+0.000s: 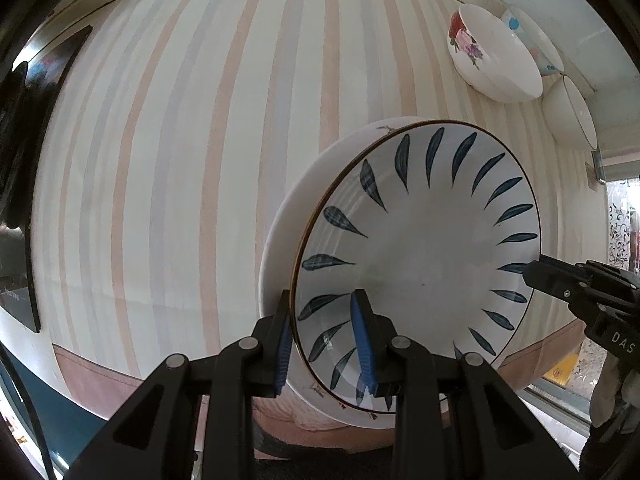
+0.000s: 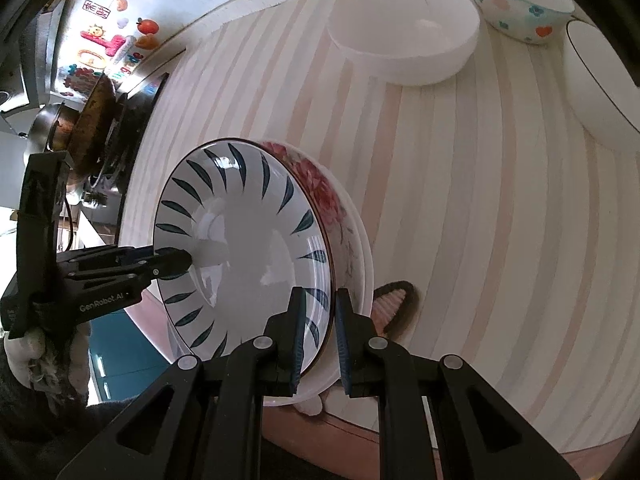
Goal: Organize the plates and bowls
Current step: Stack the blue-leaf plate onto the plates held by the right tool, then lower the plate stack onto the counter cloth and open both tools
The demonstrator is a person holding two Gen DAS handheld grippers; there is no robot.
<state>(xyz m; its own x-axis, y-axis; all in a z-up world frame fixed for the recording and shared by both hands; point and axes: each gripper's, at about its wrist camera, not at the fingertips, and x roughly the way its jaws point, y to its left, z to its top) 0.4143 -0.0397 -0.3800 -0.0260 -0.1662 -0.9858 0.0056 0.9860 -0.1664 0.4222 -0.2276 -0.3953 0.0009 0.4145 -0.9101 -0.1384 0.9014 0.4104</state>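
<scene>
A white plate with blue leaf marks is gripped at two opposite rims. My left gripper is shut on its near rim and points straight down; it also shows in the right wrist view. My right gripper is shut on the opposite rim and enters the left wrist view from the right. The leaf plate lies over a red-flowered dish, with a plain white plate under that. Whether the leaf plate rests on the dish I cannot tell.
A striped tablecloth covers the table. At the far edge stand a flower-printed white bowl, a dotted bowl and a dark-rimmed white bowl. Pans sit left. A cat-ear object lies by the stack.
</scene>
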